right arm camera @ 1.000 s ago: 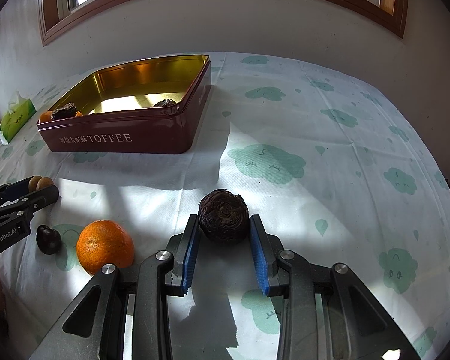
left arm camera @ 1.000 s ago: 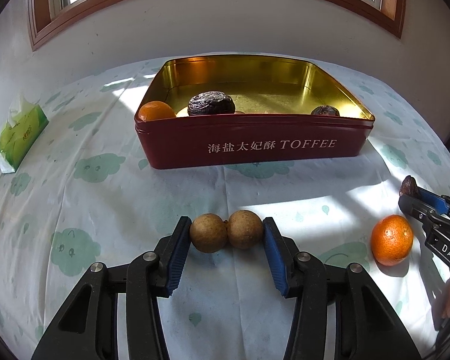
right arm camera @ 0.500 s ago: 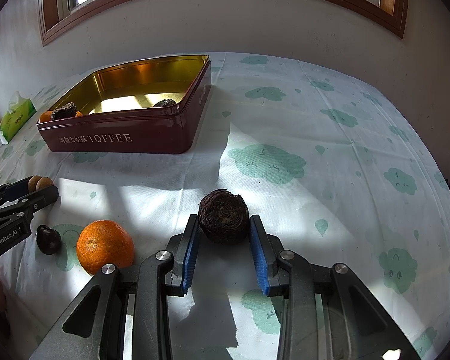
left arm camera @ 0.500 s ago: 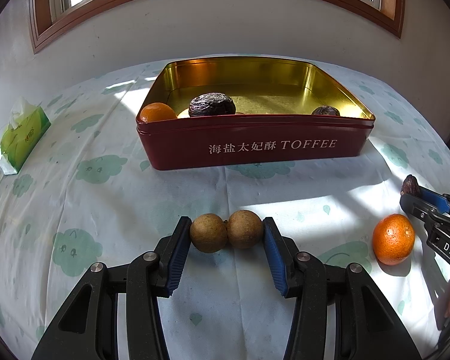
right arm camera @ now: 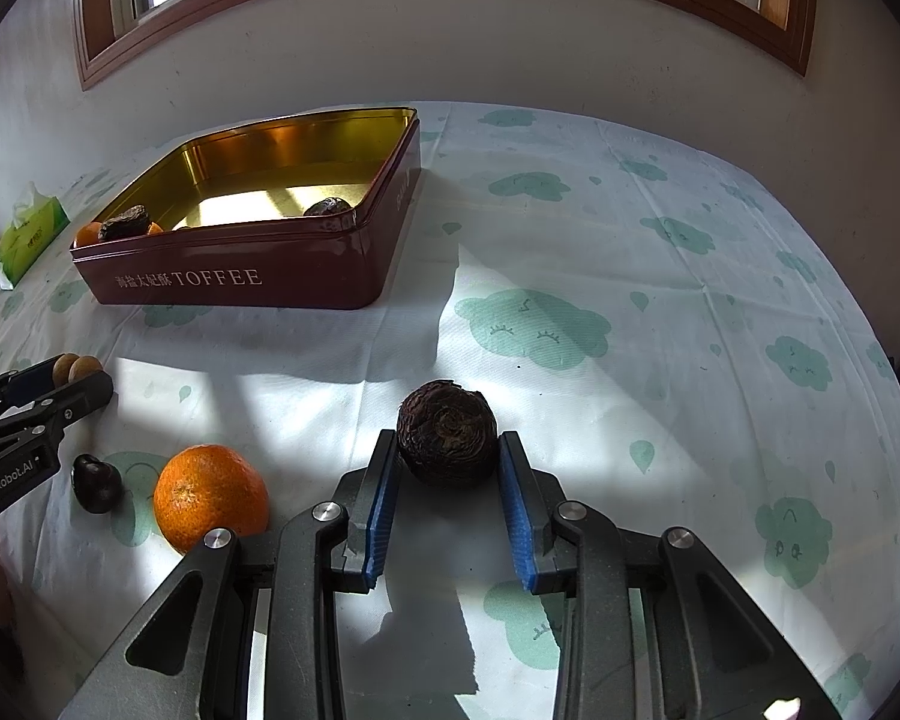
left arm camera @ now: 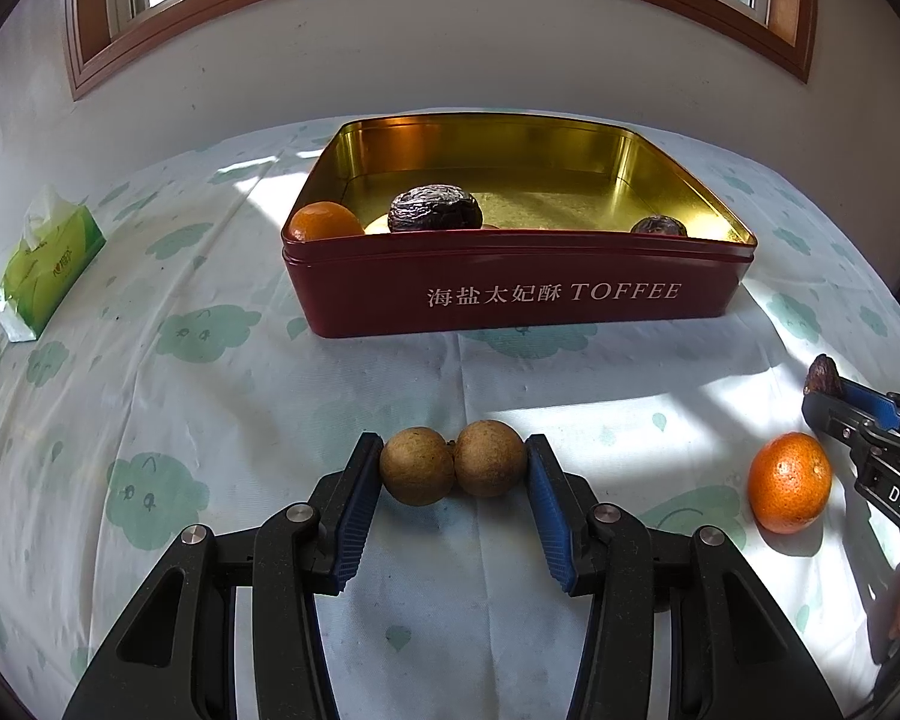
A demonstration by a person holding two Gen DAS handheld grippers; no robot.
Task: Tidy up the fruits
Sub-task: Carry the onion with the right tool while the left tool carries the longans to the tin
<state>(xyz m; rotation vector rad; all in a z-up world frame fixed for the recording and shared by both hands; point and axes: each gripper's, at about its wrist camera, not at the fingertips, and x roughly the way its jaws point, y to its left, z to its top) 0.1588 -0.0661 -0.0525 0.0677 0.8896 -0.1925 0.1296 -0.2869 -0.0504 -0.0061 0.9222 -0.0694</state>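
The left gripper (left arm camera: 453, 468), black with blue ribbed pads, angles down toward the table, its jaws pressed on a pair of round brown fruits (left arm camera: 453, 461) side by side. The right gripper (right arm camera: 447, 450), angled down likewise, clamps a dark wrinkled round fruit (right arm camera: 447, 431) between its pads.
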